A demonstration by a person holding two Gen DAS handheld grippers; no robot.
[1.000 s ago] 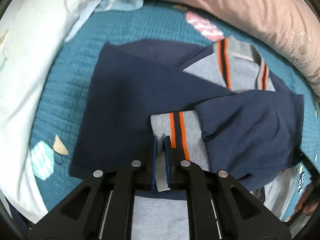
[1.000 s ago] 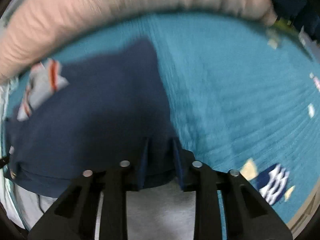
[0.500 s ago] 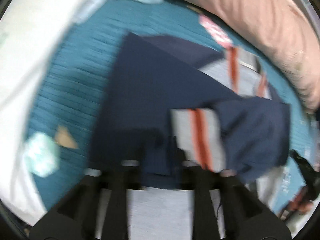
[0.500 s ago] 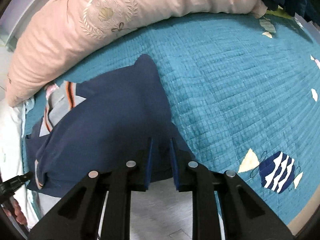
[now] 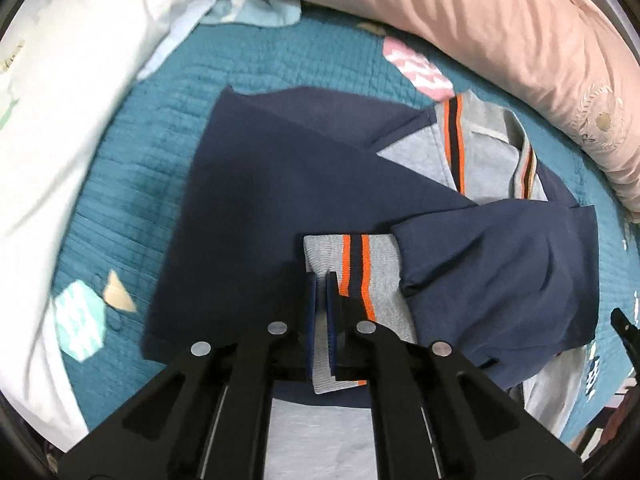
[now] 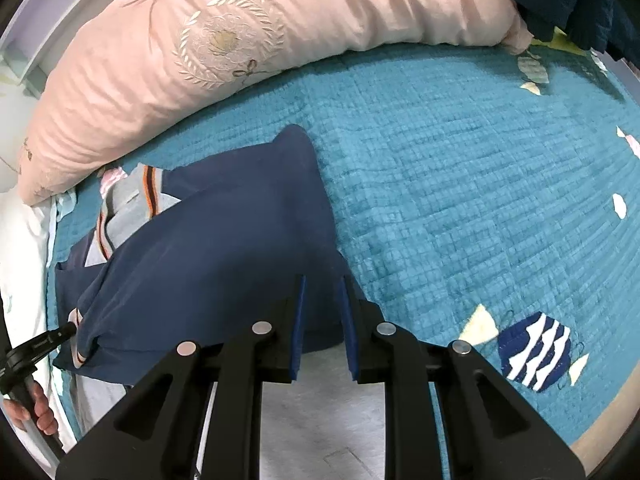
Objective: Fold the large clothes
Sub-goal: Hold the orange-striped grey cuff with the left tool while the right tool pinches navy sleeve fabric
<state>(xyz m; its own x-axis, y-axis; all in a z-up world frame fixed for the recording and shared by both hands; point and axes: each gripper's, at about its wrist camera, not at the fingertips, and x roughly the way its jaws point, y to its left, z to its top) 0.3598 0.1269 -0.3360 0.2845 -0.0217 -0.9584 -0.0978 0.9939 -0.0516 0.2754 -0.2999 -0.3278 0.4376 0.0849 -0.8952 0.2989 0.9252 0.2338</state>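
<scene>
Now left tongs [image 5: 321,280] pinch grey cuff [image 5: 352,276] – right tongs [image 6: 322,284] grip navy hem [image 6: 320,332].

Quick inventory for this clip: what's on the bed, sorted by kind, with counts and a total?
Garments: 1, the navy sweatshirt with grey, orange-striped trim, its cuff in the left gripper and its hem in the right gripper.
Pillows: 2, pink pillow and white pillow.
Quilts: 1, teal quilt.
Total: 4

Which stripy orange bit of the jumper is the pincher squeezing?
The grey ribbed cuff with orange stripes, nearest the camera: the left gripper pinches its edge. The striped grey collar lies farther away, untouched.
</scene>
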